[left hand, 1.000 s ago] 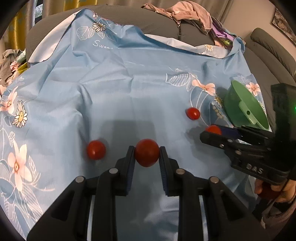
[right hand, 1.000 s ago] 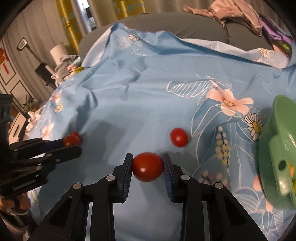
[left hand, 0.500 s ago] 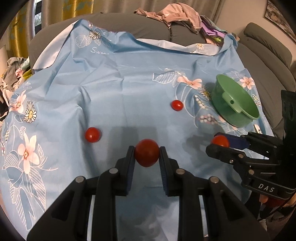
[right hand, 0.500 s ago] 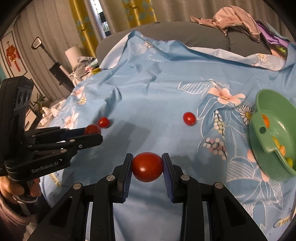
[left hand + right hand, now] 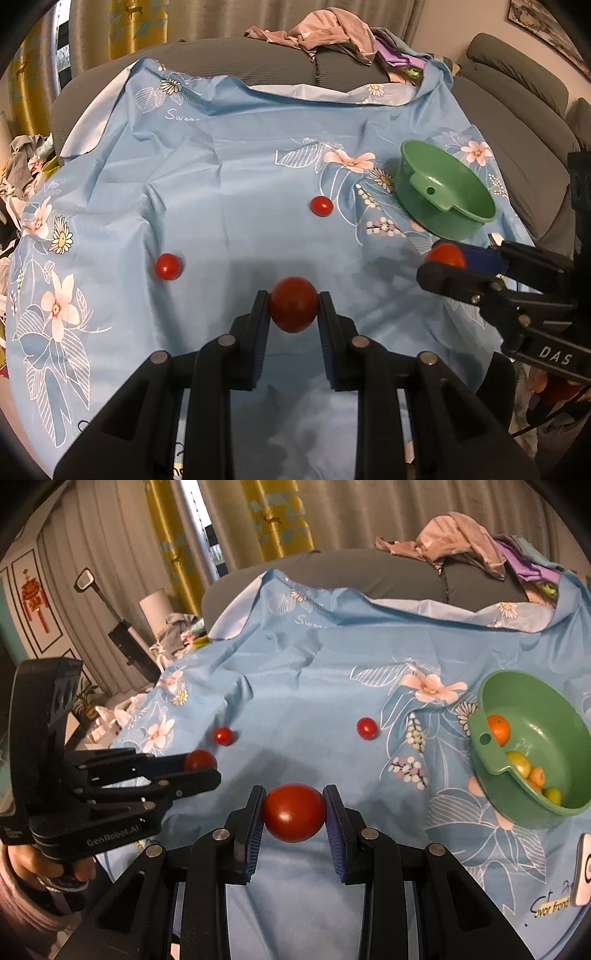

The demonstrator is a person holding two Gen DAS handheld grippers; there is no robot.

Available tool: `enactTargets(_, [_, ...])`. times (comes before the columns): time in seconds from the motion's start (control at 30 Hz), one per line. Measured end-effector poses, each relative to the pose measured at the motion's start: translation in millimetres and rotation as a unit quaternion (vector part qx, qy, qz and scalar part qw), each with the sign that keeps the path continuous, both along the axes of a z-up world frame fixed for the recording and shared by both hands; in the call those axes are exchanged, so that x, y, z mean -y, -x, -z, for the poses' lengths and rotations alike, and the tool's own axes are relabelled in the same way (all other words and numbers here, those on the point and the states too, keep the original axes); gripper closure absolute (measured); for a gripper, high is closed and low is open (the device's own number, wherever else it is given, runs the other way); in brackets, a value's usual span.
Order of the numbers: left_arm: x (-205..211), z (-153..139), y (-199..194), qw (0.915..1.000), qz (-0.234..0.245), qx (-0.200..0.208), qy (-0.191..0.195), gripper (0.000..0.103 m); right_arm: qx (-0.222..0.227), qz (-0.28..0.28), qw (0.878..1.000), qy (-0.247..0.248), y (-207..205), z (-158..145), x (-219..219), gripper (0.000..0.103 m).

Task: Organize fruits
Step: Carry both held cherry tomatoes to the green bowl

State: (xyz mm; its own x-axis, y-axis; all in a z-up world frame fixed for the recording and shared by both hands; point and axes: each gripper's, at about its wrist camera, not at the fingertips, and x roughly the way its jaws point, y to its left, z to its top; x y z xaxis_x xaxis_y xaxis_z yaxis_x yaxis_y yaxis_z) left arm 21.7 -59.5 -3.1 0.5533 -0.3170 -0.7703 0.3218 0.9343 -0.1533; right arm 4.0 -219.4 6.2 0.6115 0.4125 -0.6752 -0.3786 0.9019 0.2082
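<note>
While each gripper clamps a round red tomato (image 5: pixel 294 812), the green plastic bowl (image 5: pixel 576 808) lies at three o'clock, nearer the right gripper (image 5: pixel 294 814).

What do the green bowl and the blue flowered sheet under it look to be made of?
The green bowl with a pierced tab handle looks like moulded plastic: one even colour, a soft dull sheen, a thin rim. The blue flowered sheet looks like thin woven fabric, matt, with creases and draped folds, though a coated cloth cannot be ruled out.
</note>
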Motion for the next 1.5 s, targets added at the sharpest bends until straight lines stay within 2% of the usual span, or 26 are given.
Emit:
enactTargets(0.67, [29,-11,7,0.9995,0.029,0.004,-0.006,0.077,0.031,0.006,0.999,-0.031,11,-15,20,0.069])
enactTargets(1.5, [77,-26,-7,0.9961,0.083,0.018,-0.027,0.077,0.049,0.057,0.995,-0.062,11,-18,72,0.069])
